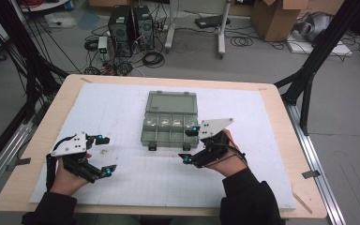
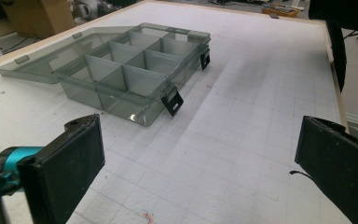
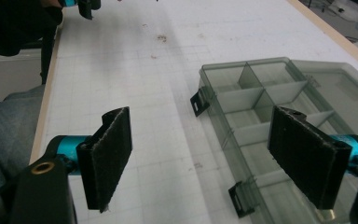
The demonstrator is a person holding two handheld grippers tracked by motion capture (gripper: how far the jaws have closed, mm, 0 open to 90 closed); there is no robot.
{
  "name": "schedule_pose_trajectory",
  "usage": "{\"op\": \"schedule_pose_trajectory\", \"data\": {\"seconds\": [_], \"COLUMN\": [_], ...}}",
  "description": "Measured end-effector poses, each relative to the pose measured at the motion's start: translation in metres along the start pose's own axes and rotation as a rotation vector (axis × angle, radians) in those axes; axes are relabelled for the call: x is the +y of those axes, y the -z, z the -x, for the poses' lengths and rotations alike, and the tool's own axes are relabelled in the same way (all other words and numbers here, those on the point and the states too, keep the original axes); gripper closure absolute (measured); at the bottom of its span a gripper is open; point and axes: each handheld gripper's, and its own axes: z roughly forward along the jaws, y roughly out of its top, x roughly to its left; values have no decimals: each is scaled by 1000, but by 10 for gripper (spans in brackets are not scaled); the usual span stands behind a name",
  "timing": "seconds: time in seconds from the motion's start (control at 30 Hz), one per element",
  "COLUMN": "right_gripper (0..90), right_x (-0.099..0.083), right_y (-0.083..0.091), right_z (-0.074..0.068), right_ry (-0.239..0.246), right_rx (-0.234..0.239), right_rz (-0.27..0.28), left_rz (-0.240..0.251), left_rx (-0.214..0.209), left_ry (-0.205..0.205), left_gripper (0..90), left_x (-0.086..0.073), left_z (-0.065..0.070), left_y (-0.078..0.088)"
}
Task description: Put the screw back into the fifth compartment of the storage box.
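At the middle of the white gridded mat (image 1: 122,178) that covers the table (image 1: 281,117) sits a smoky clear plastic organiser box (image 1: 169,127), its lid (image 1: 171,101) folded fully back and lying flat on the far side, its divided compartments open to view and, as far as can be made out, empty. Two black latches (image 1: 152,147) hang loose off the near wall. The right gripper (image 1: 191,145) stands at the box's near right corner with its jaws spread wide and nothing between the pads; in the right gripper view one pad (image 3: 307,154) hangs over the compartments and the other (image 3: 109,156) over bare mat, so the near wall falls between them, untouched. The left gripper (image 1: 104,154) rests well apart from the box toward the near left of the mat, jaws likewise wide and empty, with the box ahead of it in the left gripper view (image 2: 130,79). Assessment: the box should be light, stiff and thin-walled, with smooth sides that may slip under the pads and flex if squeezed hard; being empty, it is likely to skate on the mat when pushed. The soundest hold appears to be across the near wall or a partition, or on the lid's free edge if it is to be closed; the latches look too loose to bear a grip.
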Motion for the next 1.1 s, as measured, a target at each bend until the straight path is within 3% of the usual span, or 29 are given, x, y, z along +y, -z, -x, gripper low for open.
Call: {"op": "schedule_pose_trajectory", "data": {"seconds": [0.53,1.1], "right_gripper": [134,112], "right_x": [-44,-67], "right_y": [10,18], "right_z": [-5,3], "right_ry": [-94,-154], "right_rx": [-6,-19], "right_rz": [75,121], "left_rz": [-1,6], "left_rx": [1,-22], "left_ry": [5,23], "left_gripper": [17,17], "left_x": [-2,-5], "left_z": [-1,-2], "left_y": [0,-3]}}
